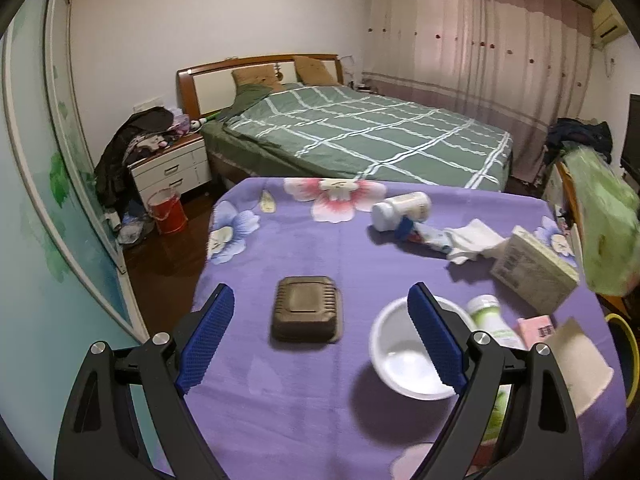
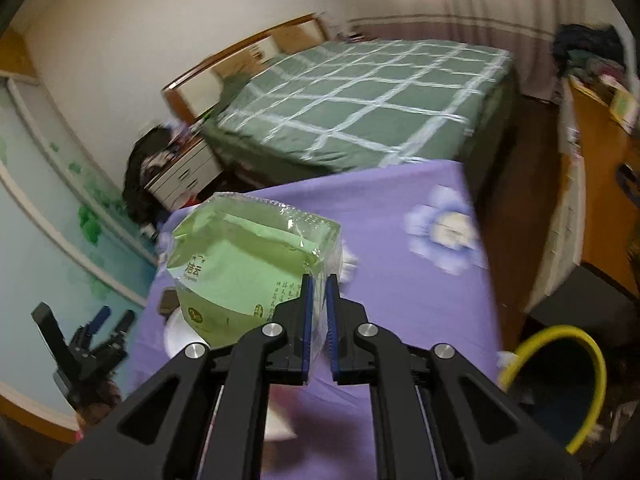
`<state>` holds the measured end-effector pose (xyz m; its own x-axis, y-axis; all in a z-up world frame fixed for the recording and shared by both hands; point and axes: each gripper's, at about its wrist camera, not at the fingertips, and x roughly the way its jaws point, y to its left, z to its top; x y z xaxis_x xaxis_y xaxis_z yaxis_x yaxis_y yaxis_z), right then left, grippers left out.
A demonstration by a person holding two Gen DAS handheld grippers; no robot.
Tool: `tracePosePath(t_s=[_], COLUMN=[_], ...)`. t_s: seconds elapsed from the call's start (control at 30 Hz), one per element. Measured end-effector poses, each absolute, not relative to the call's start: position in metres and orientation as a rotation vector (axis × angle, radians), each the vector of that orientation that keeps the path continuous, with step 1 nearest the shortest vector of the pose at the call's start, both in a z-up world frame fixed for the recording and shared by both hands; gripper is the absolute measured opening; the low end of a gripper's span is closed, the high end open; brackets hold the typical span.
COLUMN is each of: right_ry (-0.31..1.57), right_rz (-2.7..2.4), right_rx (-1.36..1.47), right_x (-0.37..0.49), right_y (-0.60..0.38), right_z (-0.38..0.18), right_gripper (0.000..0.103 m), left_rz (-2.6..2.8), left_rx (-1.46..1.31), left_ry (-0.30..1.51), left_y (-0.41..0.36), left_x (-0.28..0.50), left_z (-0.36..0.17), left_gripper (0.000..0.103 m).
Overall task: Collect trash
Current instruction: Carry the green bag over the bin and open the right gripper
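My right gripper (image 2: 319,286) is shut on the clear wrapper edge of a green tissue pack (image 2: 244,264), which hangs above the purple flowered table (image 2: 400,280). The same green tissue pack (image 1: 604,224) shows blurred at the right edge of the left wrist view. My left gripper (image 1: 320,300) stands open above the table with nothing between its fingers. A brown takeaway box (image 1: 307,313) lies ahead between them. A white bowl (image 1: 404,356) sits under the right finger. Beyond lie a white bottle (image 1: 402,209), a crumpled white tissue (image 1: 474,245) and a cardboard box (image 1: 534,266).
A yellow-rimmed bin (image 2: 560,384) stands on the floor right of the table. A green-and-white bottle (image 1: 494,322), a pink carton (image 1: 536,330) and a paper cup (image 1: 576,364) crowd the table's right side. A bed (image 1: 360,136), a nightstand (image 1: 172,168) and a red bucket (image 1: 166,211) lie beyond.
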<state>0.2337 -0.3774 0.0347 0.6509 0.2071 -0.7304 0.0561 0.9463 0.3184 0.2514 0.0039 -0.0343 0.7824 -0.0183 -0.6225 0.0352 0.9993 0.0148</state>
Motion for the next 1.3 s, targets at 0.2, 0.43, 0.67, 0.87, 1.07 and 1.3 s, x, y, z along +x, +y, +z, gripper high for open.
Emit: tracePosePath(t_s=[0.2,0.43,0.67,0.87,1.07,1.3], right_ry=[0.834,0.859,0.897,0.923,0.920,0.918], right_rz=[-0.120,-0.320,-0.434,-0.470,-0.448,-0.408], right_rx=[0.433,0.588,0.675,0.683,0.670,0.656], right_x=[0.163,0.105,0.077,0.067,0.059,0.059], right_y=[-0.477,-0.568,-0.618,-0.629,-0.623,-0.613], right_z=[0.008,-0.054,-0.108,-0.130,-0.133,-0.131], right_gripper=[0.007,0.007,0.008,0.024,0.031,0.033], left_rz=[-0.094,-0.186,-0.254,-0.278,-0.301,-0.363], left_rx=[0.050,0.086,0.133,0.160,0.164,0.137], left_ry=[0.661,0.660,0.695,0.713,0.748,0.796], left_y=[-0.029,-0.079,-0.120,-0.139,-0.148,-0.165], left_x=[0.234,0.205,0.177,0.163,0.157,0.163], left_z=[-0.026,-0.025,-0.036,-0.043,-0.052,-0.051], left_gripper=[0.088,0.088,0.088,0.088,0.088,0.090])
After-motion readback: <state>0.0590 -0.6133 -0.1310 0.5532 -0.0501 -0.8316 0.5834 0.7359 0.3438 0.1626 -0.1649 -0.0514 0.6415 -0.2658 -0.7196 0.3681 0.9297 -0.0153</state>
